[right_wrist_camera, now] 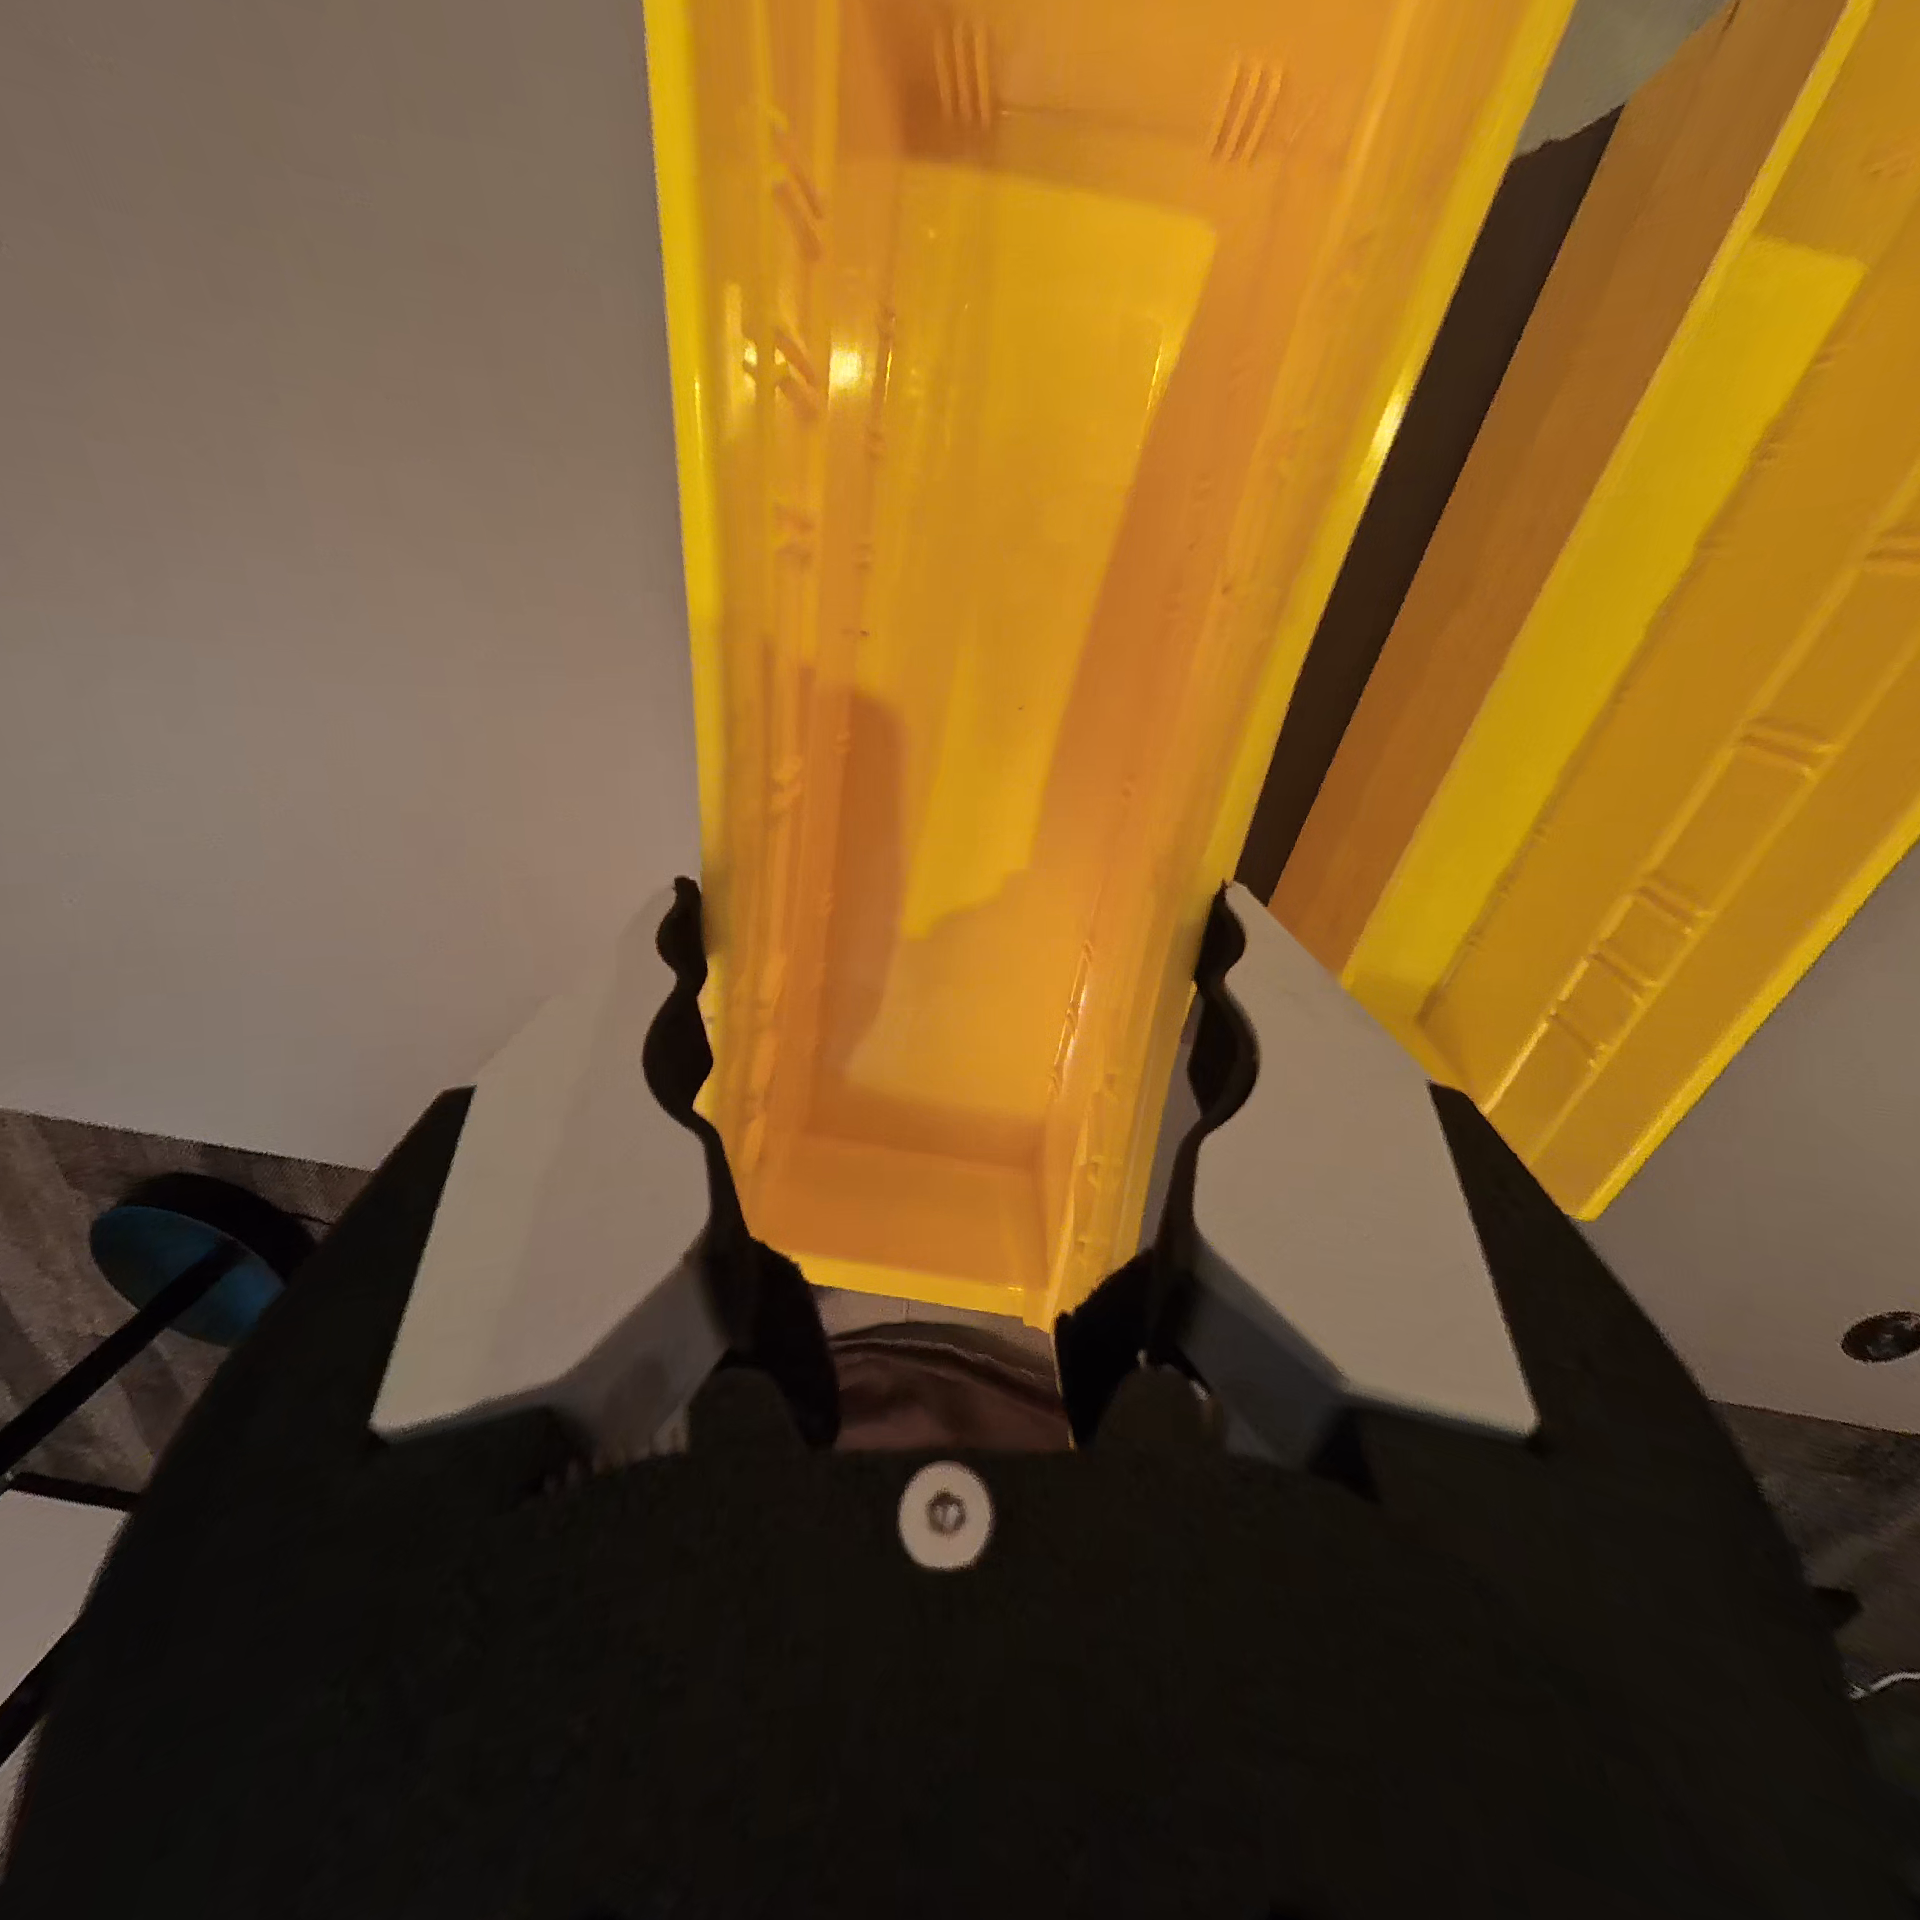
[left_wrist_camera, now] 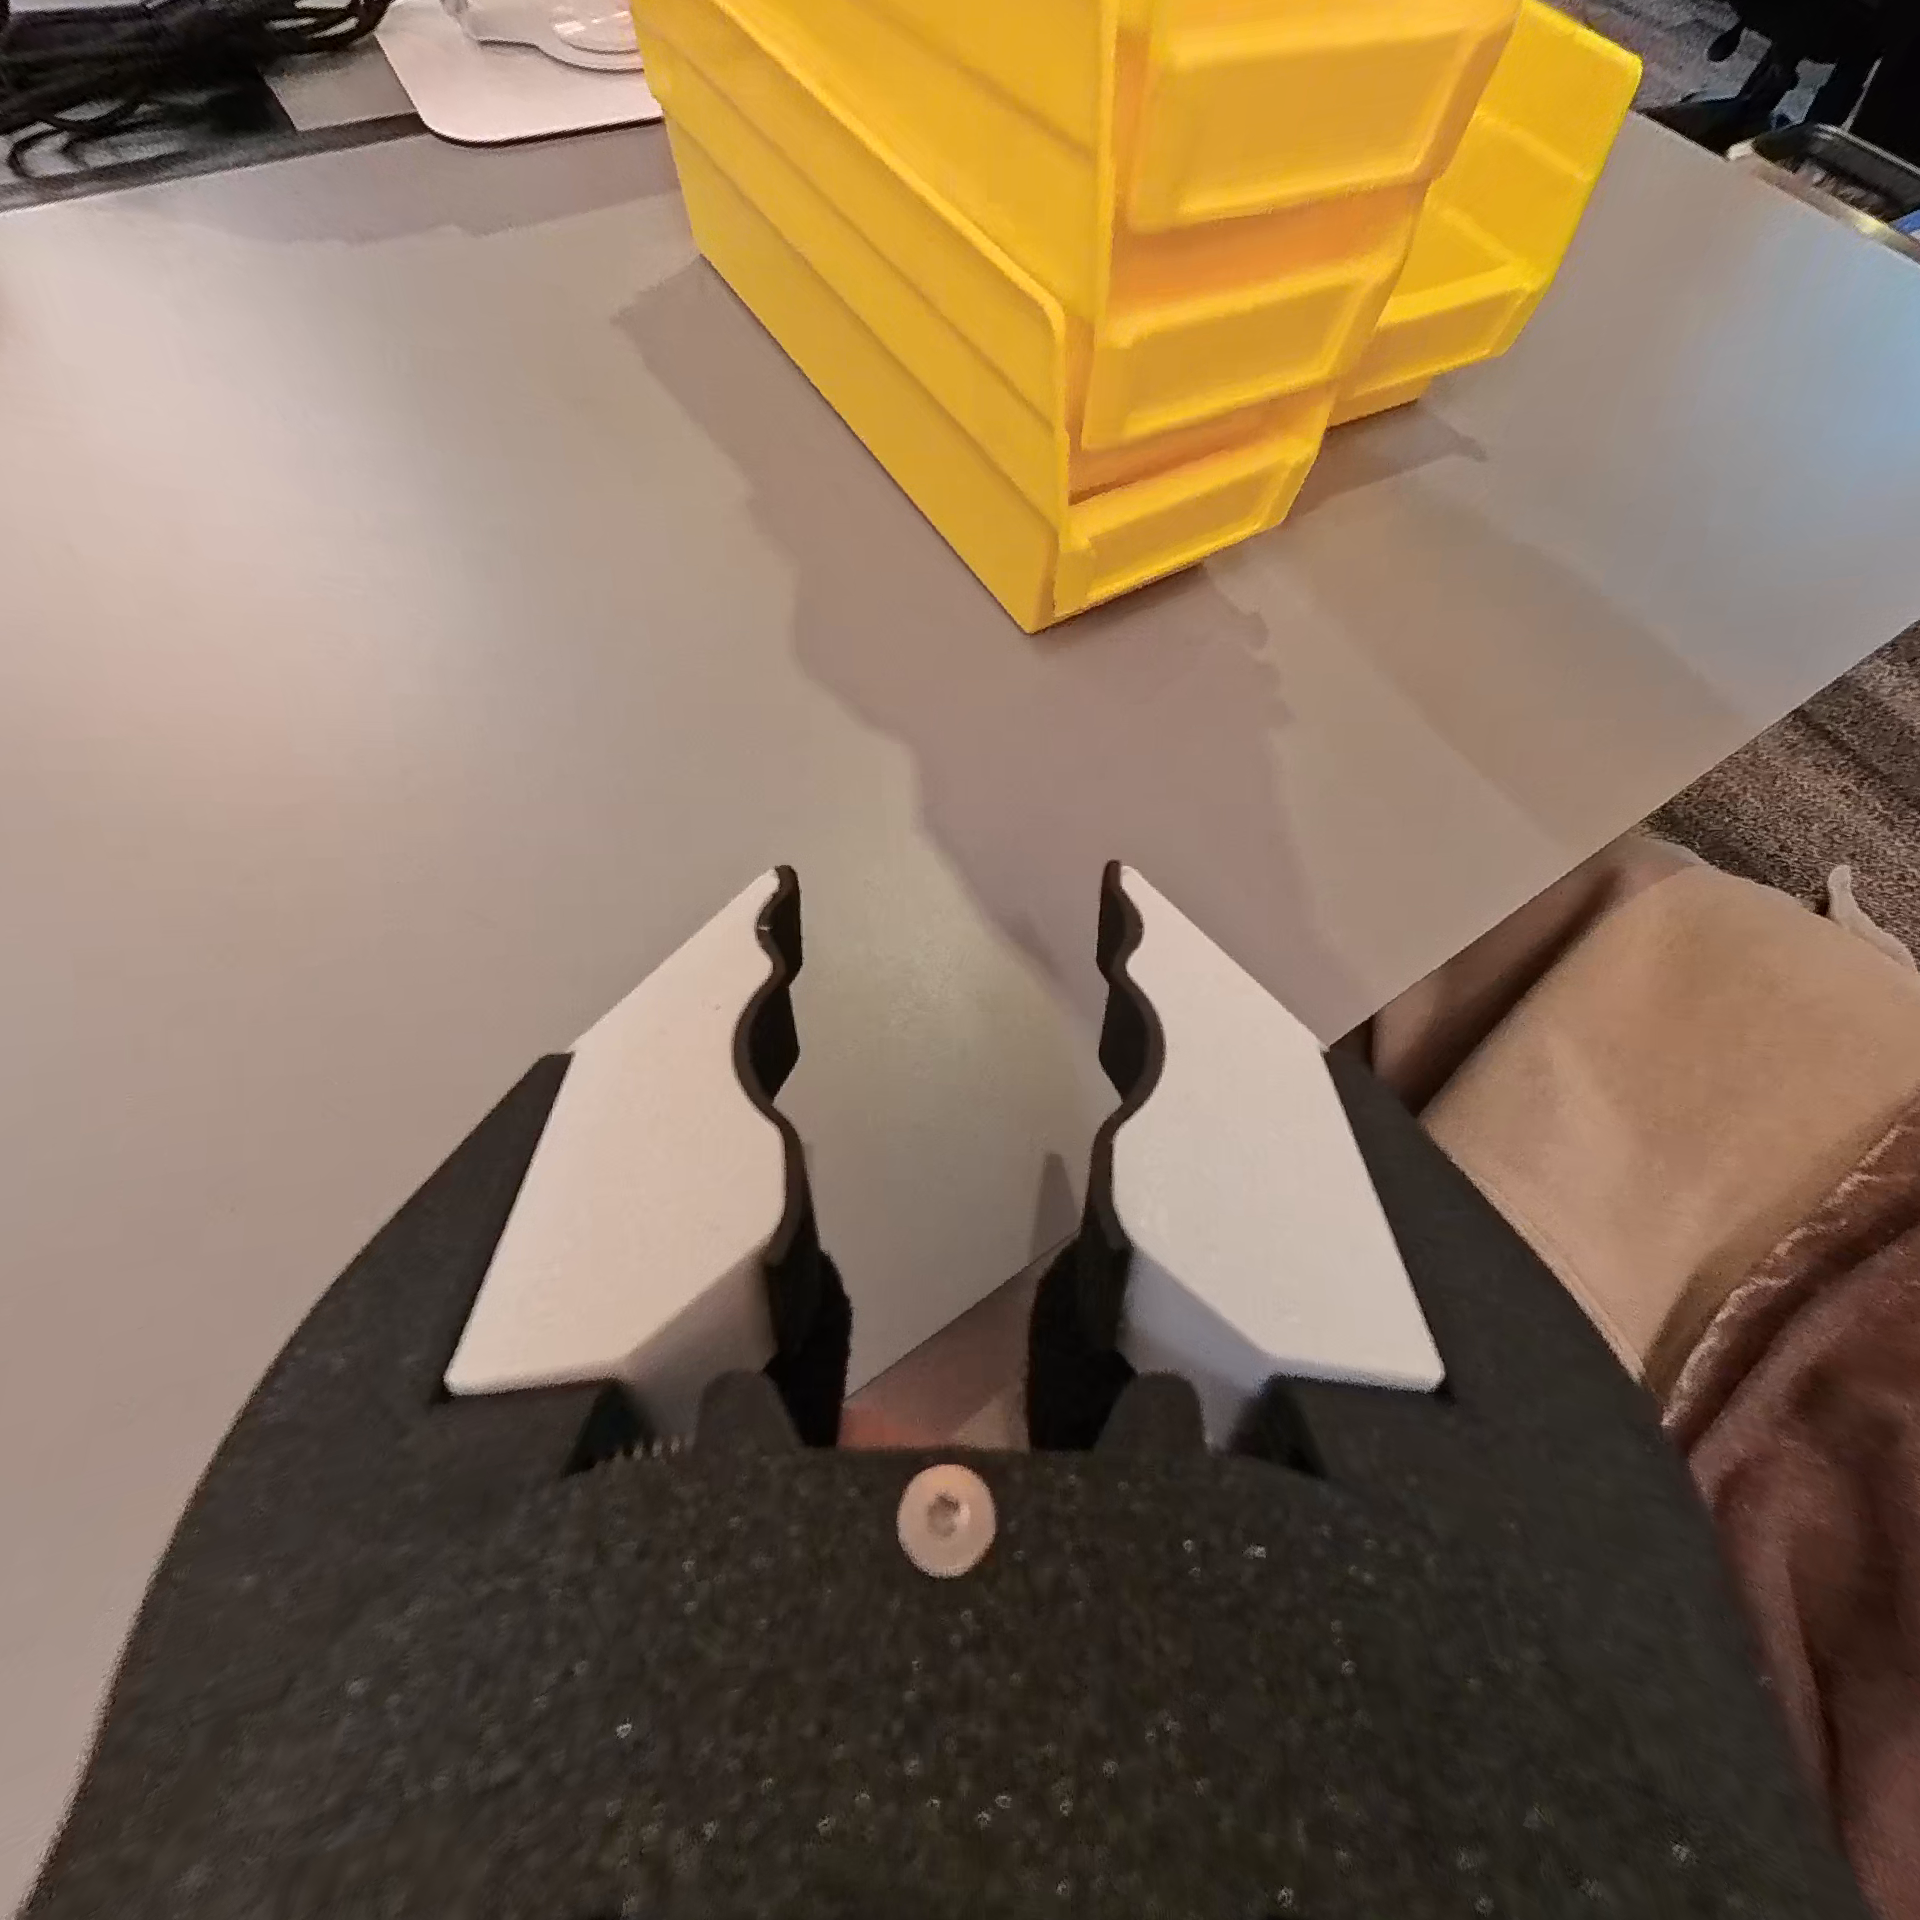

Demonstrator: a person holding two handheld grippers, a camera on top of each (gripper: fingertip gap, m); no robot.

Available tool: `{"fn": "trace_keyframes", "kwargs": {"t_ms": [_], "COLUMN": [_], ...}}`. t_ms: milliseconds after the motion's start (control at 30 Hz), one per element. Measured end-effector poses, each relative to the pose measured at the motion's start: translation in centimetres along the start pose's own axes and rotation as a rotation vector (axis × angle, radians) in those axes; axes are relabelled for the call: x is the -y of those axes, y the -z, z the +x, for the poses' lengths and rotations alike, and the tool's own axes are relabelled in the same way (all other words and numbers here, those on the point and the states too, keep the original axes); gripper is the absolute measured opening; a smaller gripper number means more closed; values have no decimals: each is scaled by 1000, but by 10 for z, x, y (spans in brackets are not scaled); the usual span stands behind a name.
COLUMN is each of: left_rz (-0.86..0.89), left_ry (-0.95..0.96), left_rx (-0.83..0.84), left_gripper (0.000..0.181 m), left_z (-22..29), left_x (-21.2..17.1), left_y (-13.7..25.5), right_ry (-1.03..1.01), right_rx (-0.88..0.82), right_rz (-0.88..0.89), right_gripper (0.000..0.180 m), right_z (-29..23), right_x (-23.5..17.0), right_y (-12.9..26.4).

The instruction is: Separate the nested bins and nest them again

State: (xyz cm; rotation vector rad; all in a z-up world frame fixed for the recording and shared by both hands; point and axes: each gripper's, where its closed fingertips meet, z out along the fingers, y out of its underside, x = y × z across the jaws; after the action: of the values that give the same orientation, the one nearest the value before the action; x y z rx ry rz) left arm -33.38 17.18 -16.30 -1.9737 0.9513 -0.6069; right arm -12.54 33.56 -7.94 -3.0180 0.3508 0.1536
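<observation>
Grey desk [left_wrist_camera: 312,520] carries 3 nested bins [left_wrist_camera: 1039,343] ahead of the released left hand-held gripper [left_wrist_camera: 948,883], while the right hand-held gripper [right_wrist_camera: 951,904] clamps the top bin [right_wrist_camera: 987,520] across its stiff, light, likely slippery side walls.

Grey table [left_wrist_camera: 312,623]: matte top, near edge running diagonally at the right. Black cables [left_wrist_camera: 94,73]: tangled heap, far left corner. Pale mat [left_wrist_camera: 520,94]: rounded corner, far edge, a clear item on it (too cropped to identify). Patterned carpet [left_wrist_camera: 1808,769]: beyond the table edge. Tan trouser leg [left_wrist_camera: 1621,1049]: 1, lower right. Blue disc [right_wrist_camera: 177,1262]: on the floor, 1 black rod crossing it.
</observation>
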Motion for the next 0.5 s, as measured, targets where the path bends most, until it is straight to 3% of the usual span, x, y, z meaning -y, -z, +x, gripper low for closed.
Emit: {"fn": "trace_keyframes", "kwargs": {"t_ms": [500], "left_rz": [-14], "left_ry": [-17], "left_rx": [-1], "left_gripper": [55], "left_z": [4], "left_x": [-2], "left_y": [-1], "right_ry": [-19], "right_rx": [13], "right_rz": [118], "right_gripper": [94], "right_z": [-2], "right_x": [-1], "right_y": [10]}}
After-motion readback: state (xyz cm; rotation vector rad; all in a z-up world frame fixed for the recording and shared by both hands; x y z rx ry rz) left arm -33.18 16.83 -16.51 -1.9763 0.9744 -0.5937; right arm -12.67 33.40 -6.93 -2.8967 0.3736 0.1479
